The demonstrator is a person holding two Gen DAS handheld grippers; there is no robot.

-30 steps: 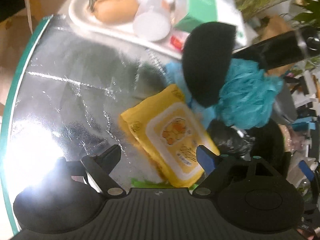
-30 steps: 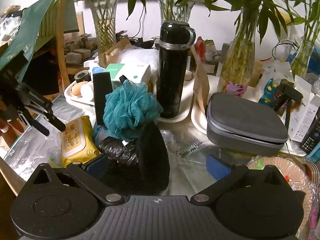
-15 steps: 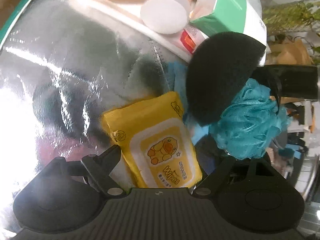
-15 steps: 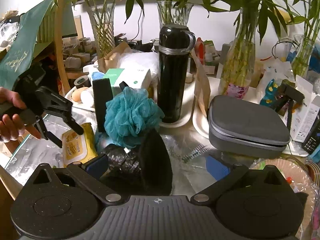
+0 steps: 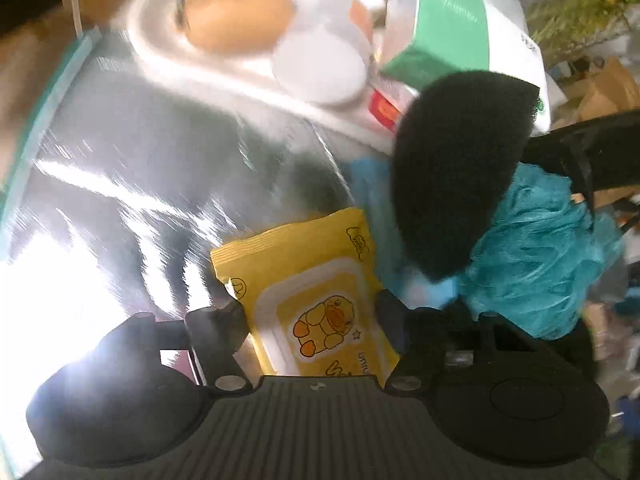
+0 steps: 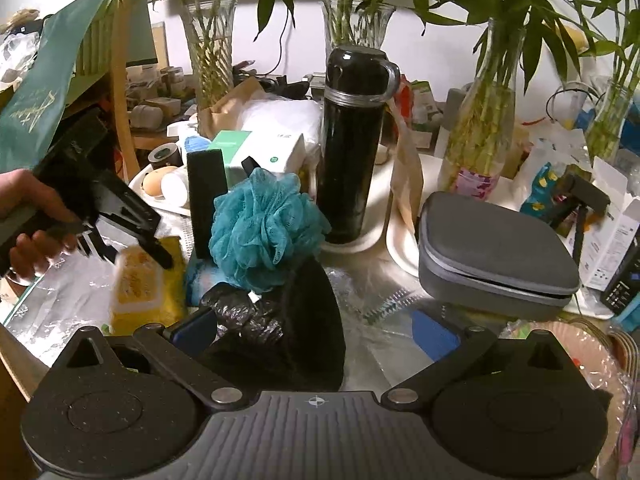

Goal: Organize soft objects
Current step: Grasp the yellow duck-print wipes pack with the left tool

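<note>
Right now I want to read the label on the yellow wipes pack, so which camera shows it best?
The left wrist view: the wipes pack lies close, between the left gripper fingers, duck picture clear, though its lower end is hidden. In the right wrist view it is small, blurred and partly behind that gripper.

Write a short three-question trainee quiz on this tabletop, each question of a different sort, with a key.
1. True or false: the left gripper has the yellow wipes pack between its jaws.
2. What stands upright directly behind the teal bath pouf? A) a glass vase B) the black sponge block C) a grey case
3. Fill in: the black flask stands on a white ____.

Key: 1 true; 2 B; 3 tray.
</note>
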